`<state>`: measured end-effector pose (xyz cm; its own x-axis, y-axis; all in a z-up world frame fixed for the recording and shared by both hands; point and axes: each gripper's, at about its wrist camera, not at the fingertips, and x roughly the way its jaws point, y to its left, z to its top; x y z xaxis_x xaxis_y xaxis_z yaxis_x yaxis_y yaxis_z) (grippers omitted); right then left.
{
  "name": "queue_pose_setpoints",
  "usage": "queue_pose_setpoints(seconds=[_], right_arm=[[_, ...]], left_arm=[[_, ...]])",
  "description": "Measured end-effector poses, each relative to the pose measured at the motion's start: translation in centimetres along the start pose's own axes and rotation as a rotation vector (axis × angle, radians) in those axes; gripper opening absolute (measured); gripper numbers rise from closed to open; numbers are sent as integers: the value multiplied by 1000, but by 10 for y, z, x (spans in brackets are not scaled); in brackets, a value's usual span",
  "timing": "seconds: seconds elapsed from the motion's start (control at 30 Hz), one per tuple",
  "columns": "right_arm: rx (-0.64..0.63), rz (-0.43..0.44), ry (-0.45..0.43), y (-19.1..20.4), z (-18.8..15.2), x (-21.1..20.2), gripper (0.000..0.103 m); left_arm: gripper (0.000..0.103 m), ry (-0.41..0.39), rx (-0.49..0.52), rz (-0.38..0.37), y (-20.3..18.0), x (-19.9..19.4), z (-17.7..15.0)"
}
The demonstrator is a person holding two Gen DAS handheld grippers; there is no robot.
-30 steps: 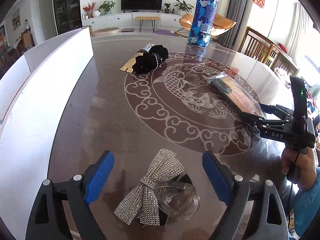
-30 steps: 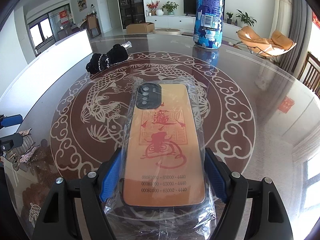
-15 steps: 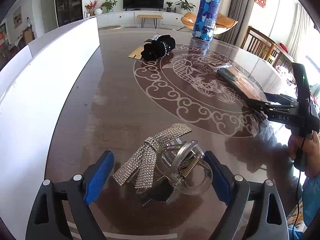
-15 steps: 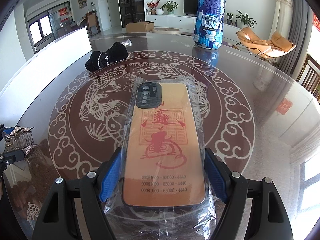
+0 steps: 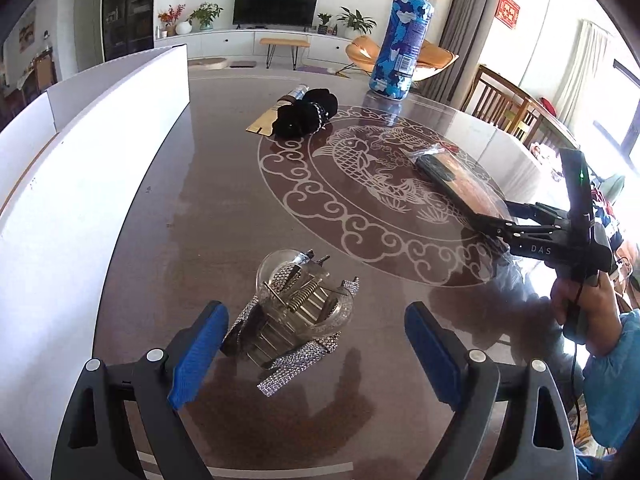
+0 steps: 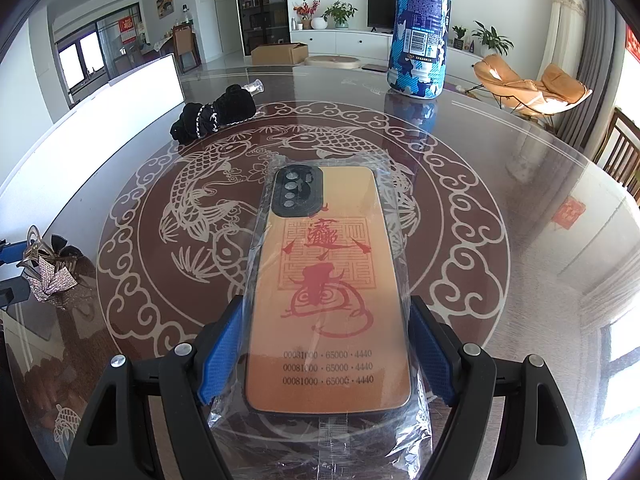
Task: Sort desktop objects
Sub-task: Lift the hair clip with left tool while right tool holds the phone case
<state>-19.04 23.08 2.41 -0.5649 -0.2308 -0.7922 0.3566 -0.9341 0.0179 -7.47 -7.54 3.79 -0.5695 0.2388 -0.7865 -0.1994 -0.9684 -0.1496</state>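
Left wrist view: left gripper [image 5: 316, 354] spread around glittery rhinestone hair clip [image 5: 298, 316]; right gripper [image 6: 326, 356] pinching glossy plastic-wrapped phone case [image 6: 326, 280], lower centre.

Brown table [image 6: 532, 240] bears a pale fish-and-cloud medallion. Orange phone case [image 6: 328, 292] carries red seal print. Bottle [image 5: 402, 46] is blue camouflage. Hair clip [image 5: 296, 312] sparkles silver. Scrunchie [image 5: 306, 118] is black.

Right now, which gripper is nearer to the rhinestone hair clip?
Left. The left gripper has the hair clip between its open fingers, nearer the left one. The right gripper is across the table, straddling the wrapped phone case.
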Motion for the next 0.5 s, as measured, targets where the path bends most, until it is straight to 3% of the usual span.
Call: queue_pose_setpoints(seconds=[0.1,0.37,0.5], right_arm=[[0,0,0,0,0,0,79],[0,0,0,0,0,0,79],[1,2,-1,0,0,0,79]], left_arm=[[90,5,66,2,-8,6,1],[90,55,97,-12,-8,32,9],[90,59,140,-66,-21,28,0]])
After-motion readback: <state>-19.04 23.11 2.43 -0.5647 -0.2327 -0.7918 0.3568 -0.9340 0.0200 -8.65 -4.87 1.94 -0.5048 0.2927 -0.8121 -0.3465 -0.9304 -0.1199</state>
